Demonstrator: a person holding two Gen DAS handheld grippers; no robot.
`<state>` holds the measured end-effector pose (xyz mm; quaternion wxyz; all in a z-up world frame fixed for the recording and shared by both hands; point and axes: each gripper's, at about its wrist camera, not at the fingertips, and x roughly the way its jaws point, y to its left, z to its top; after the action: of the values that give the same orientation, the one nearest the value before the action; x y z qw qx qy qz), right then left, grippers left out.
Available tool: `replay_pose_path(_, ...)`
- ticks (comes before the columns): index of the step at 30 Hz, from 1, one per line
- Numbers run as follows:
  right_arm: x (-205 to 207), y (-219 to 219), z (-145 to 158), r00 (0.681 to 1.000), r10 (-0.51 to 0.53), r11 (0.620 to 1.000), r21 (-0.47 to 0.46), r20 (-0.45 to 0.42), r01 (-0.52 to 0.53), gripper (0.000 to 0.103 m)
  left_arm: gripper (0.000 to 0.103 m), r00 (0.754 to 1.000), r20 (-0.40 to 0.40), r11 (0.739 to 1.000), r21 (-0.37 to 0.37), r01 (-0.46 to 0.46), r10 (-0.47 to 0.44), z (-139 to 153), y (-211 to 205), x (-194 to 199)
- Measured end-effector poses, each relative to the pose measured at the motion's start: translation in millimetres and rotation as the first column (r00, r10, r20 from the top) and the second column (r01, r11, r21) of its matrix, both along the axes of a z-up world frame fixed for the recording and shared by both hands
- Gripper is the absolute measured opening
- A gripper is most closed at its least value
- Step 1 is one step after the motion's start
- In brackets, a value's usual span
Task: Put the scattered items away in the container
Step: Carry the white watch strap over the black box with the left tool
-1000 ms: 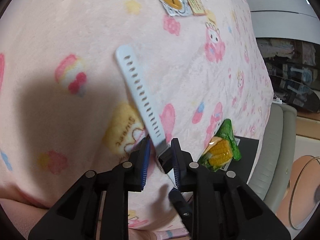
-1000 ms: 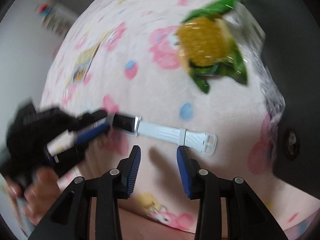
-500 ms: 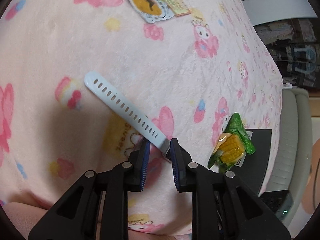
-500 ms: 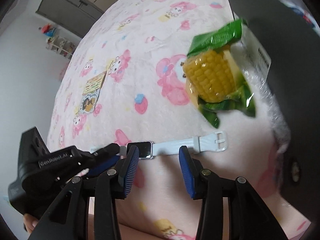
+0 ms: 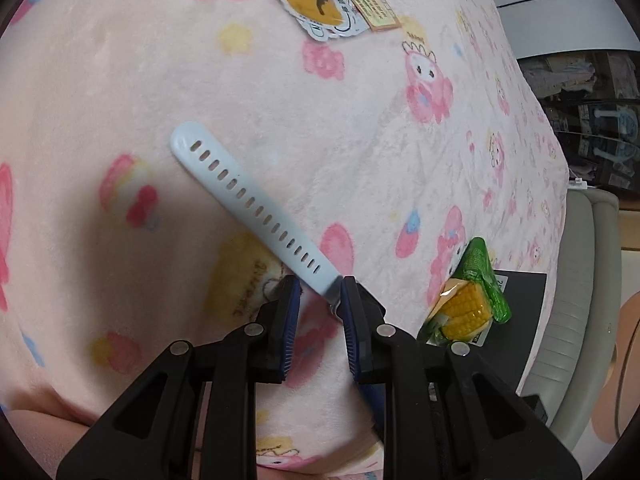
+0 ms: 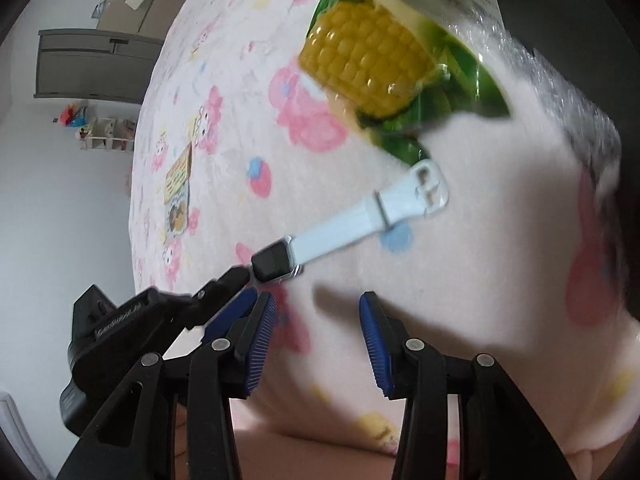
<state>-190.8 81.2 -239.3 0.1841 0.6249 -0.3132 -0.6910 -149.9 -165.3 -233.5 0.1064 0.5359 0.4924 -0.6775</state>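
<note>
The watch (image 6: 276,264) hangs over the blanket (image 5: 280,100) near the bed's edge, pinched at its case by the left gripper (image 5: 318,304). That small bite may slip; the right gripper (image 6: 316,336), fingers spread, grasps nothing.

Black grippers (image 5: 318,300) — ribbed blue pads (image 6: 260,332).

Pink cartoon-print blanket (image 5: 360,128) carries a packaged corn cob (image 5: 466,310), a sticker card (image 5: 320,4), and a black box (image 5: 516,312) at its edge.
</note>
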Motion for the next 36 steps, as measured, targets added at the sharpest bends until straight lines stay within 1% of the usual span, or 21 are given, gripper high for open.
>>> replay_pose_path(5, -13, -5, 7, 0.993, -0.033, 0.997, 0.065, -0.114, 0.04, 0.039, 0.019, 0.999, -0.015, 0.999, 0.017, -0.047, 0.047, -4, -7, 0)
replay_pose_path(7, -17, -11, 7, 0.988, -0.004, 0.995, 0.098, -0.155, 0.019, 0.039, 0.019, 0.999, -0.015, 0.999, 0.013, -0.04, 0.04, -5, -7, -3)
replay_pose_path(9, -22, -15, 2, 0.986, 0.031, 0.992, 0.127, -0.161, -0.01, 0.038, 0.019, 1.0, -0.016, 1.0, -0.003, -0.025, 0.024, -4, -5, -7)
replay_pose_path(10, -23, -15, 1, 0.986, 0.04, 0.991, 0.135, -0.163, -0.018, 0.035, 0.019, 1.0, -0.017, 1.0, -0.013, -0.018, 0.017, -3, -4, -8)
replay_pose_path(11, -23, -15, 1, 0.984, 0.047, 0.99, 0.142, -0.169, -0.022, 0.033, 0.016, 1.0, -0.022, 1.0, -0.016, -0.014, 0.014, -2, -4, -8)
replay_pose_path(14, -21, -16, 6, 0.978, 0.077, 0.984, 0.175, -0.194, -0.043, 0.025, 0.015, 0.999, -0.033, 1.0, -0.015, -0.014, 0.014, 0, -5, -8)
replay_pose_path(15, -20, -17, 9, 0.976, 0.089, 0.981, 0.186, -0.201, -0.051, 0.018, 0.015, 0.999, -0.035, 1.0, -0.009, -0.019, 0.018, 0, -6, -8)
replay_pose_path(16, -19, -18, 12, 0.973, 0.098, 0.98, 0.191, -0.209, -0.057, 0.012, 0.015, 0.999, -0.035, 1.0, -0.002, -0.03, 0.03, -1, -8, -7)
replay_pose_path(18, -17, -21, 21, 0.963, 0.116, 0.976, 0.208, -0.244, -0.065, 0.011, 0.015, 0.996, -0.038, 0.996, 0.027, -0.08, 0.081, -4, -16, -1)
replay_pose_path(20, -17, -21, 23, 0.962, 0.106, 0.98, 0.193, -0.252, -0.058, 0.012, 0.017, 0.992, -0.041, 0.993, 0.032, -0.116, 0.117, -5, -23, 2)
replay_pose_path(22, -22, -17, 15, 0.972, 0.07, 0.989, 0.144, -0.223, -0.038, 0.013, 0.017, 0.99, -0.044, 0.991, 0.027, -0.133, 0.134, -5, -27, 3)
replay_pose_path(24, -28, -12, 3, 0.982, 0.038, 0.995, 0.099, -0.186, -0.019, 0.015, 0.017, 0.993, -0.04, 0.994, -0.007, -0.107, 0.107, -3, -25, -1)
replay_pose_path(26, -32, -12, -4, 0.985, 0.03, 0.997, 0.08, -0.17, -0.016, 0.015, 0.013, 0.996, -0.048, 0.996, -0.057, -0.075, 0.073, 3, -20, -5)
replay_pose_path(27, -33, -14, -2, 0.983, 0.042, 0.996, 0.087, -0.178, -0.027, 0.015, 0.012, 0.997, -0.056, 0.995, -0.077, -0.062, 0.058, 7, -18, -6)
replay_pose_path(29, -33, -21, 6, 0.971, 0.106, 0.987, 0.141, -0.216, -0.076, 0.011, 0.009, 0.997, -0.069, 0.991, -0.128, -0.036, 0.028, 16, -14, -8)
replay_pose_path(31, -28, -29, 20, 0.95, 0.166, 0.974, 0.193, -0.265, -0.116, 0.005, 0.008, 0.996, -0.091, 0.977, -0.211, 0.0, -0.019, 30, -7, -11)
replay_pose_path(33, -23, -33, 33, 0.935, 0.193, 0.969, 0.208, -0.296, -0.134, 0.004, 0.006, 0.99, -0.126, 0.963, -0.269, 0.027, -0.063, 45, -2, -10)
replay_pose_path(36, -14, -31, 53, 0.917, 0.22, 0.965, 0.215, -0.332, -0.153, 0.003, 0.006, 0.976, -0.186, 0.955, -0.292, 0.056, -0.114, 62, 3, -2)
